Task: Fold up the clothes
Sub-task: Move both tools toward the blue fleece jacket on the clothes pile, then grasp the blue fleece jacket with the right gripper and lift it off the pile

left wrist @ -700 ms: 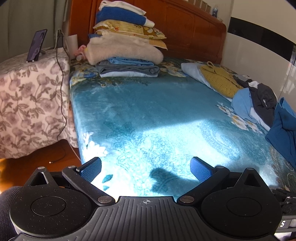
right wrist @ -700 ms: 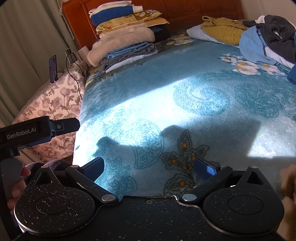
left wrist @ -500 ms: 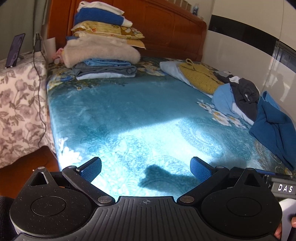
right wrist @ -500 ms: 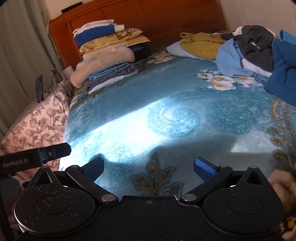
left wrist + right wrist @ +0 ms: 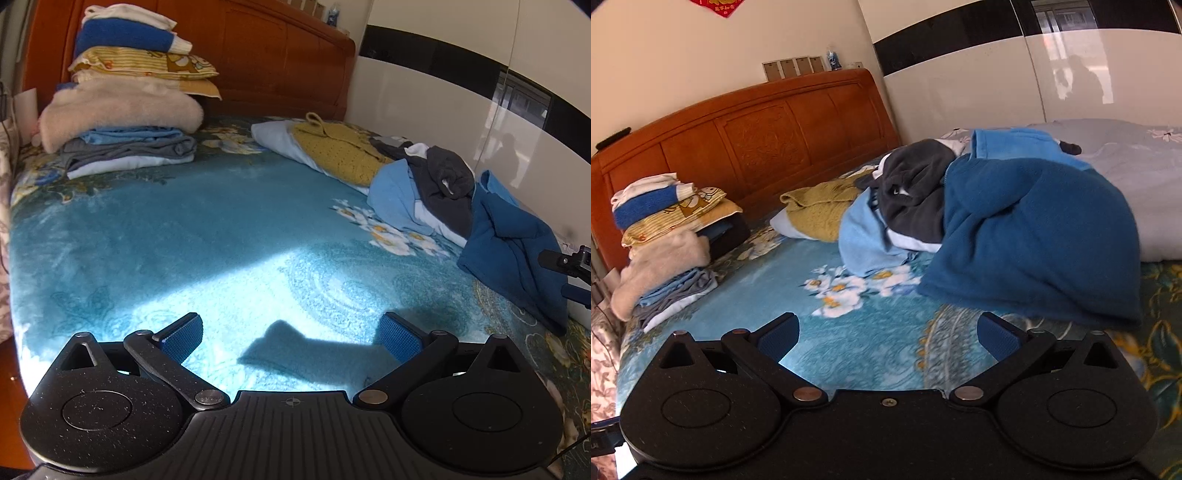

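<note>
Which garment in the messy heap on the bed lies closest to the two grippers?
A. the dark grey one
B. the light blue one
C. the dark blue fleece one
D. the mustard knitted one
C: the dark blue fleece garment spreads over the front of the heap, while the grey, light blue and mustard ones lie behind it toward the headboard.

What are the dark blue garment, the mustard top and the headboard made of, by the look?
Dark blue garment: likely fleece; matte, fuzzy nap, thick soft folds.
Mustard top: looks knitted or crocheted yarn; open, bumpy stitch texture shows.
Headboard: wood or wood veneer, glossy reddish-brown finish, carved panels; solid or veneer cannot be told.
</note>
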